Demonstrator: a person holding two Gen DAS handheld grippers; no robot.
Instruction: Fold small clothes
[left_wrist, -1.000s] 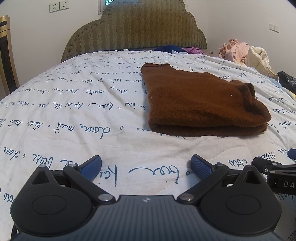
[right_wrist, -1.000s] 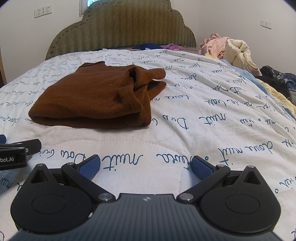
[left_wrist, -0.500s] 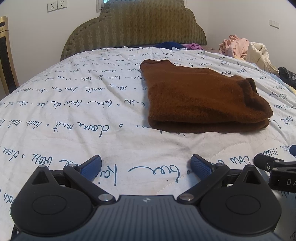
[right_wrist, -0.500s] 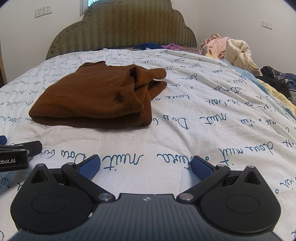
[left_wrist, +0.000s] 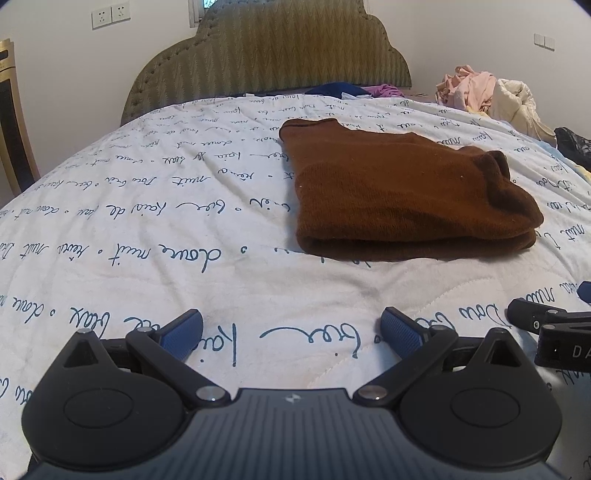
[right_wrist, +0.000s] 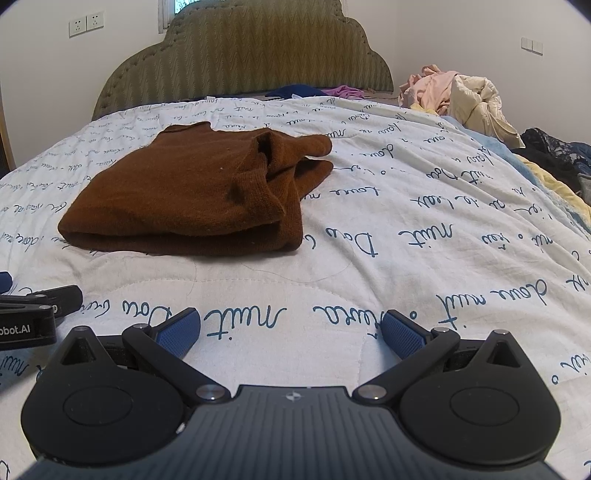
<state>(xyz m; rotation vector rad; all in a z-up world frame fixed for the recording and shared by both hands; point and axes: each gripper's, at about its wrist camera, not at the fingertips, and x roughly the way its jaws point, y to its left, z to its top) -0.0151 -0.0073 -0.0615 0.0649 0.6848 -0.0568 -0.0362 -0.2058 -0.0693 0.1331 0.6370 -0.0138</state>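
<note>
A brown knitted garment (left_wrist: 402, 199) lies folded on the white bedspread (left_wrist: 147, 229) with blue script. In the right wrist view it (right_wrist: 192, 195) lies ahead and to the left, with a sleeve end sticking out at its far right. My left gripper (left_wrist: 291, 330) is open and empty, low over the bedspread, short of the garment. My right gripper (right_wrist: 291, 328) is open and empty too, also short of the garment. Each gripper shows at the edge of the other's view.
A padded olive headboard (left_wrist: 269, 55) stands at the far end. A heap of pink and cream clothes (right_wrist: 458, 96) lies at the far right, with dark and yellow items (right_wrist: 550, 158) along the right edge. Blue and purple clothes (left_wrist: 347, 89) lie by the headboard.
Both grippers stay open and almost still. The left wrist view has shifted slightly, so the garment sits a little higher in it than half a second ago.
</note>
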